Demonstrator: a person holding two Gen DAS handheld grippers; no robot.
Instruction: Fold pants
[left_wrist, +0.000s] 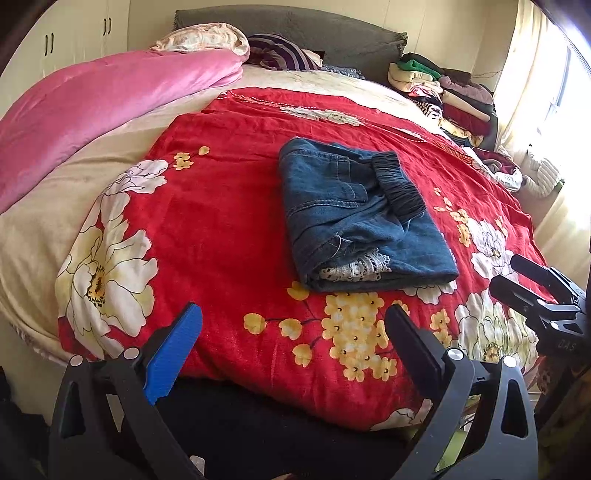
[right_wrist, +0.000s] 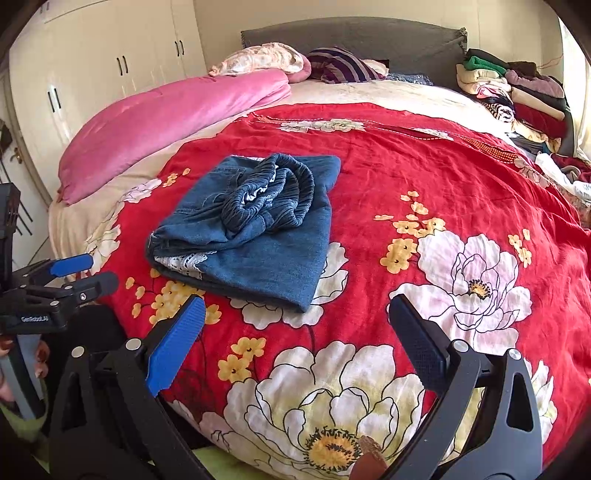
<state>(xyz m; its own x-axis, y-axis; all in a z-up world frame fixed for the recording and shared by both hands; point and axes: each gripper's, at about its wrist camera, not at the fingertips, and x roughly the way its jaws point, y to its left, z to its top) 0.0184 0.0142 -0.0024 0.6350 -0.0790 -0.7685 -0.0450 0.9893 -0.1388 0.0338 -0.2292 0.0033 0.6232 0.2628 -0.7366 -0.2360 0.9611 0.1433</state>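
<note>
The blue denim pants (left_wrist: 362, 218) lie folded into a compact bundle on the red floral blanket (left_wrist: 229, 229), elastic waistband on top and white lace trim at the near edge. They also show in the right wrist view (right_wrist: 255, 236). My left gripper (left_wrist: 293, 325) is open and empty, held near the bed's front edge short of the pants. My right gripper (right_wrist: 297, 317) is open and empty, also short of the pants, to their right. Each gripper shows in the other's view: the right gripper (left_wrist: 517, 273) at the right, the left gripper (right_wrist: 96, 273) at the left.
A pink quilt (left_wrist: 103, 110) lies along the bed's left side. Pillows (left_wrist: 207, 37) sit by the grey headboard (left_wrist: 295, 26). A pile of folded clothes (left_wrist: 443, 96) stands at the far right. White wardrobes (right_wrist: 92, 74) line the left wall.
</note>
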